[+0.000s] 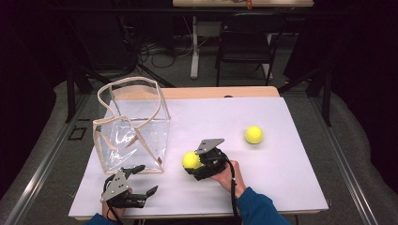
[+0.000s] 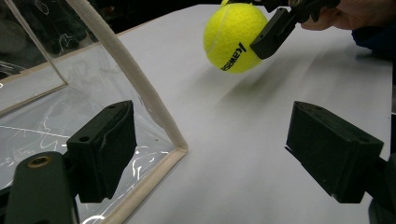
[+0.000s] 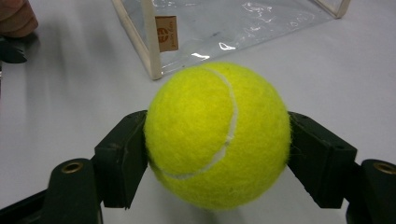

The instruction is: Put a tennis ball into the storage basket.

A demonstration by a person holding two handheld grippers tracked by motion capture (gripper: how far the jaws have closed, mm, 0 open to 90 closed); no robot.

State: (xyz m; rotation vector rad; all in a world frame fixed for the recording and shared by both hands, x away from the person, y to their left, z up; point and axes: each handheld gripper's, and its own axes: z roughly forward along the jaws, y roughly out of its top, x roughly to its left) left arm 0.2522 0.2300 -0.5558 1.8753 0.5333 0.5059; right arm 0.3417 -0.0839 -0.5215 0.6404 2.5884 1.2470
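One claw (image 3: 217, 154) gripping tennis ball (image 3: 217, 135)

Black folding chair (image 1: 246, 44) and cables (image 1: 162, 55) behind table.

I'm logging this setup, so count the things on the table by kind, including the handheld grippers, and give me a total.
Tennis balls: 2, one held, one loose
Clear bags: 1
Grippers: 2, left gripper, right gripper
Total: 5
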